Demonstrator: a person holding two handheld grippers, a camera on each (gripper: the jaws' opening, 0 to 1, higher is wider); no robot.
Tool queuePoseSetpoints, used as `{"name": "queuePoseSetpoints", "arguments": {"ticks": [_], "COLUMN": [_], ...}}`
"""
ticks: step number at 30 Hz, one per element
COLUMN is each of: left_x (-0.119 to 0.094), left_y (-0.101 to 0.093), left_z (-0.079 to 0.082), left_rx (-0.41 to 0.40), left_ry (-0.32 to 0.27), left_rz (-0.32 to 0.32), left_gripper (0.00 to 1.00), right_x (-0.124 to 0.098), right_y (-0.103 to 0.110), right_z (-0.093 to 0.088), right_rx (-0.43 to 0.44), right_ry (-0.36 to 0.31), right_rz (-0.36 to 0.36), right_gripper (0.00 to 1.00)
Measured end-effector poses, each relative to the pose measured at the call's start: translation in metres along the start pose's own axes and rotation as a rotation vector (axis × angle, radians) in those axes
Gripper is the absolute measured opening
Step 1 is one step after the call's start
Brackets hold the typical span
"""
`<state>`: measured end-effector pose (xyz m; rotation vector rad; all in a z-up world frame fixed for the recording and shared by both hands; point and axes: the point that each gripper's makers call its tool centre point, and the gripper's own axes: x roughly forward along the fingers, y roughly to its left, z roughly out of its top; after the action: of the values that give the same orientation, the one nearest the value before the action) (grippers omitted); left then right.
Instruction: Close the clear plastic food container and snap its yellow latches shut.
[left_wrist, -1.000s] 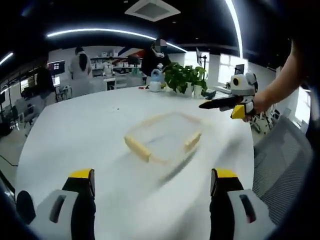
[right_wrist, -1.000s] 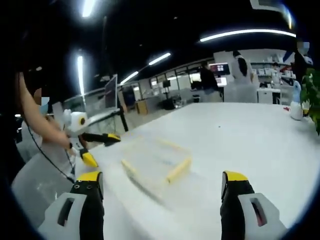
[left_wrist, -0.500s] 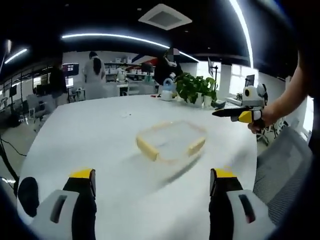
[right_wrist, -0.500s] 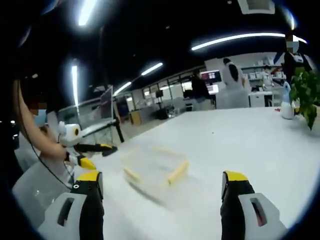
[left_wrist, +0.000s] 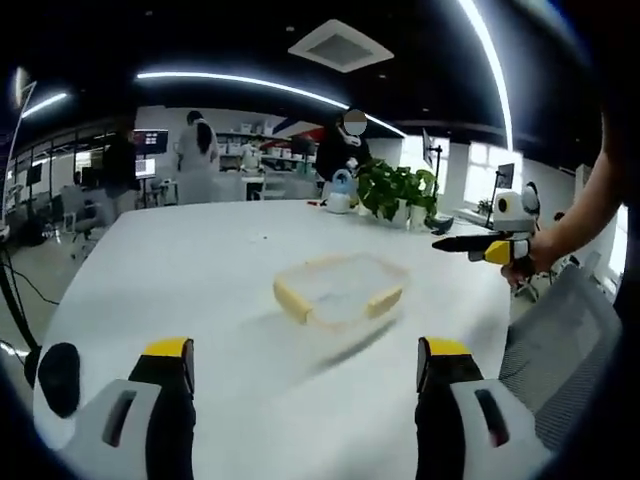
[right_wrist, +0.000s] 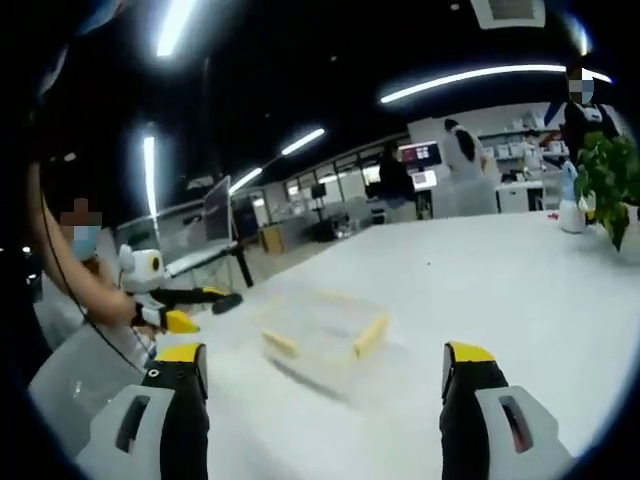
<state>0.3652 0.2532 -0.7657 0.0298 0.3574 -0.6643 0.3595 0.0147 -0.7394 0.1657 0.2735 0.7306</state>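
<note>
My L gripper (left_wrist: 300, 385) & R gripper (right_wrist: 325, 390) both held up, jaws wide apart (nothing between them), arms out front.

Too blurry to tell whether the clear box (left_wrist: 340, 291) was shut or whether its yellow latches (right_wrist: 370, 335) were snapped down.

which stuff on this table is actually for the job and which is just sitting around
For the job:
- clear plastic food container in the middle of the white table
- its yellow latches
- left tongs, open
- right tongs, open

Just lying about:
- potted plant at the table's far edge
- blue and white spray bottle beside the plant
- people standing in the background
</note>
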Motion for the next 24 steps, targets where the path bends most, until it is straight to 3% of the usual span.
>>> {"name": "queuePoseSetpoints", "arguments": {"ticks": [24], "left_x": [-0.02], "left_y": [0.0], "left_z": [-0.013], "left_rx": [-0.056], "left_ry": [-0.007], "left_rz": [0.073], "left_gripper": [0.9], "right_x": [-0.026], "right_y": [-0.002], "right_z": [-0.006], "right_rx": [0.018], "right_ry": [-0.003], "right_rz": [-0.058], "right_gripper": [0.95]}}
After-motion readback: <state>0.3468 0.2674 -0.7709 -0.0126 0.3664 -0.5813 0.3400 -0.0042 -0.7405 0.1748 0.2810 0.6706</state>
